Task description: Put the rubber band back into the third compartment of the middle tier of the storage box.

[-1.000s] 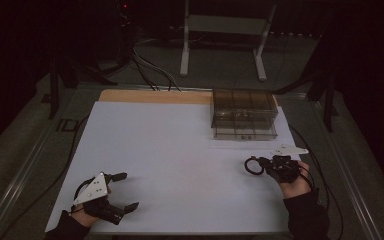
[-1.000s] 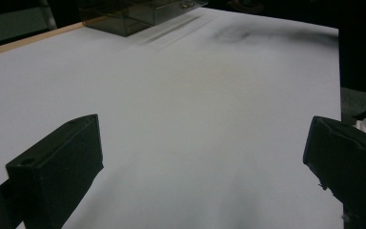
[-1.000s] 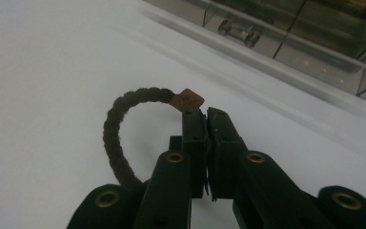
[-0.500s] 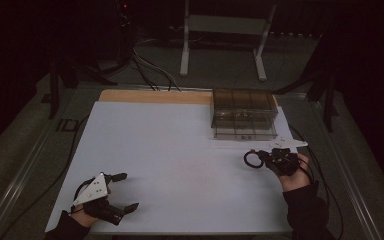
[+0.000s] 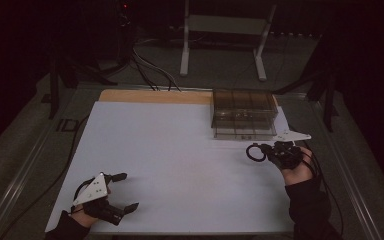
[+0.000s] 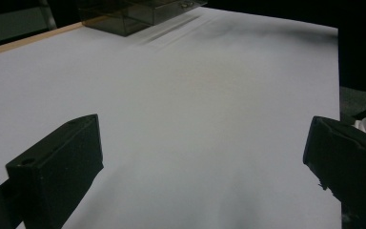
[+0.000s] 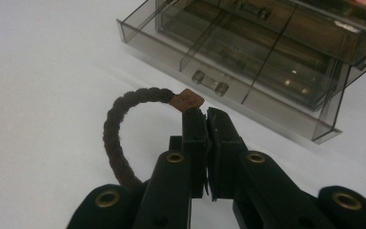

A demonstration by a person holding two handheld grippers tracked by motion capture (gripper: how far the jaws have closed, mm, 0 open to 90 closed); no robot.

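Right gripper fingers pressed together on a dark braided hair tie, pinching it just below its small brown tag; the loop arcs out to the left of the fingers, clear of the white table. In the high view the hair tie hangs off the right gripper just in front of the smoky clear drawer organizer, near but apart from it. The organizer's lower drawer looks pulled partway out, its divided compartments apparently empty, small clear handle facing the gripper. Left gripper sits low at the near left corner of the table, well apart from the work; its fingers stand wide open with nothing between them, bare table beyond. Judgement: the pick-up is done, the tie is secured and off the surface. What seems left is the carry over the drawer's front wall, lowering the loop into one compartment, letting go, and probably pushing the drawer shut. Which compartment is meant cannot be told. The loop is floppy, so it may snag on the drawer's rim or a divider on the way in.
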